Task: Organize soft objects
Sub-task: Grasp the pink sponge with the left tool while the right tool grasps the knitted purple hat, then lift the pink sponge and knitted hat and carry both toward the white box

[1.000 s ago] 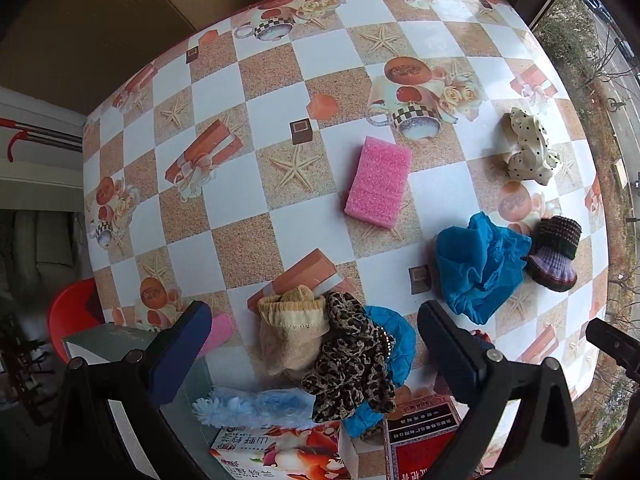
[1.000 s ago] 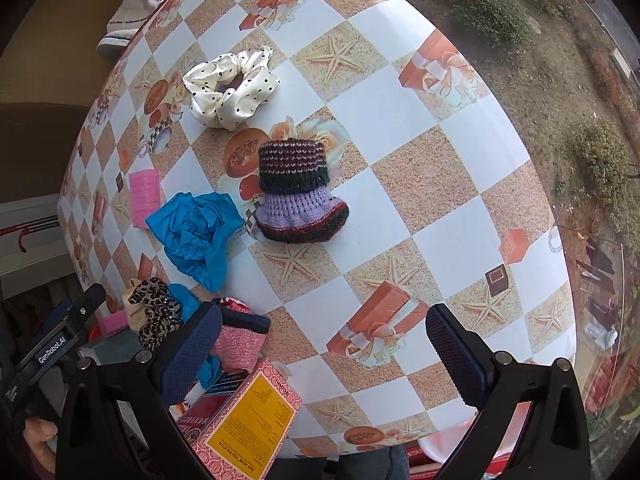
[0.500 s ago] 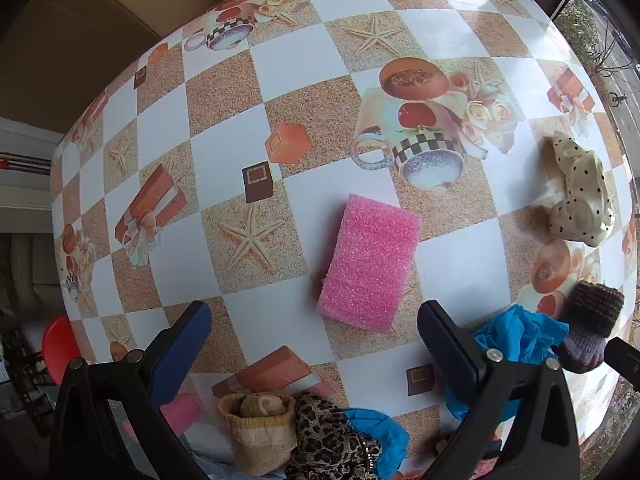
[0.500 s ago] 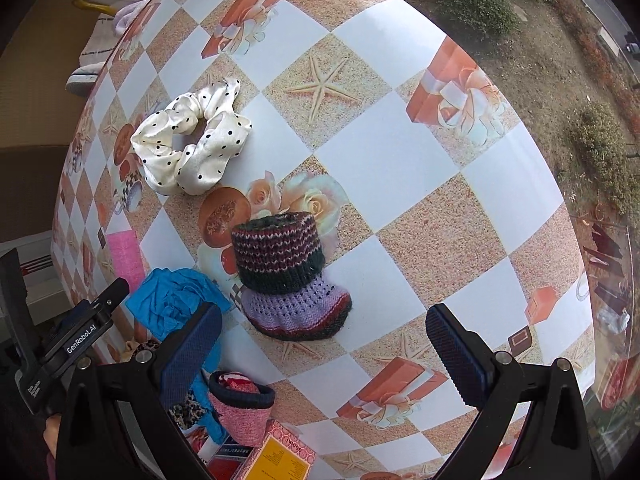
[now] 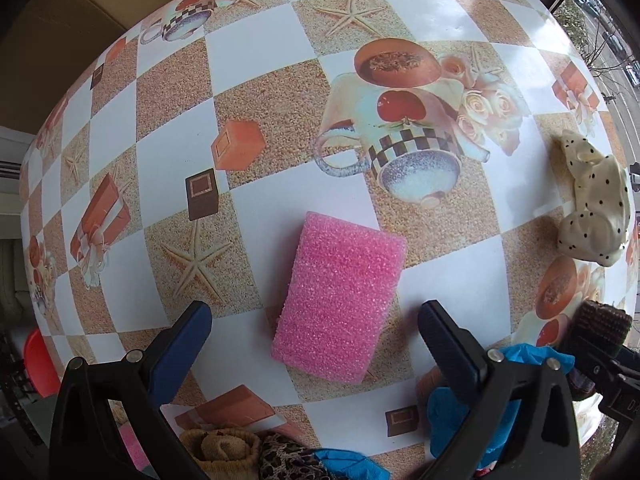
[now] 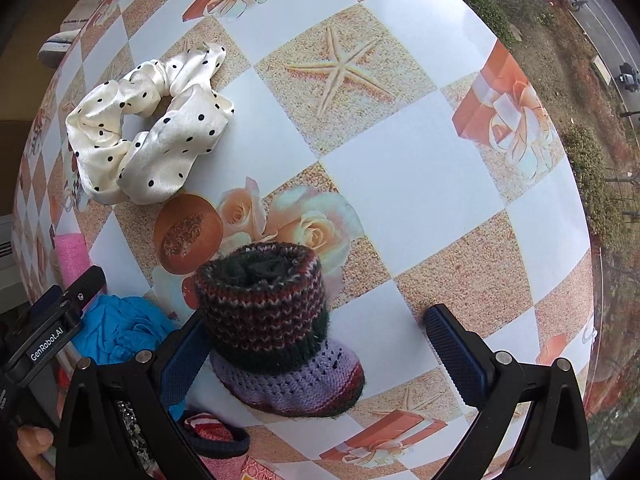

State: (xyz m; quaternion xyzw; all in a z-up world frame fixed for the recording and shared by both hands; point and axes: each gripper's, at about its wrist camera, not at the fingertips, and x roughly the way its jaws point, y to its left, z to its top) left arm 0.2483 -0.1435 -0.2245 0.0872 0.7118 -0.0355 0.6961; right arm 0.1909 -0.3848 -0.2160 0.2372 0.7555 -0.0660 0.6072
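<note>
Looking through the left wrist view, the left tongs sit spread apart around the pink sponge at 12 o'clock, nothing gripped. Right wrist view: right tongs gape around the knitted bootie, scrunchie at 10 o'clock. Sorting's barely begun, I'd say.

under me the table wears a checkered oilcloth of starfish, gift boxes and teacups. a red plastic stool sits below its left edge; outside, shrubs and a road.
</note>
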